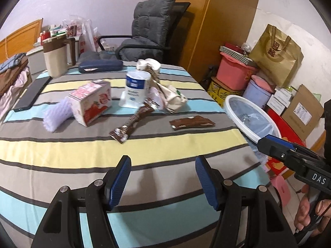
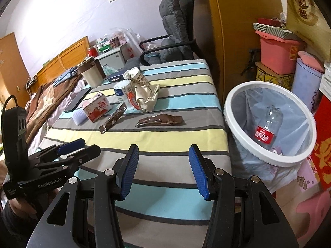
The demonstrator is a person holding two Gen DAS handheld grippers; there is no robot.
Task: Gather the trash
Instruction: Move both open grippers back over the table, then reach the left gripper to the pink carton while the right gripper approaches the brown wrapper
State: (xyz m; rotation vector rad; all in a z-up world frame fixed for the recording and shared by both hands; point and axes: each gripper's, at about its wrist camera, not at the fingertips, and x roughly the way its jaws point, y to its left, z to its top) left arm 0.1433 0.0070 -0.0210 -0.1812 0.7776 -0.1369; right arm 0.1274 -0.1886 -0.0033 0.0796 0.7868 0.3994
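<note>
On striped tablecloth, flat brown wrapper beside twisted brown wrapper.

A grey cushioned chair stands behind the striped tabletop. A beige jug and dark phone rest there.

Black gripper; blue ribbed pads; silver screws.

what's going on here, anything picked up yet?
Nothing held. Left gripper and right gripper both hover open over the striped table. Two brown wrappers, a red carton and crumpled paper lie on it. The bin beside the table holds a plastic bottle.
</note>
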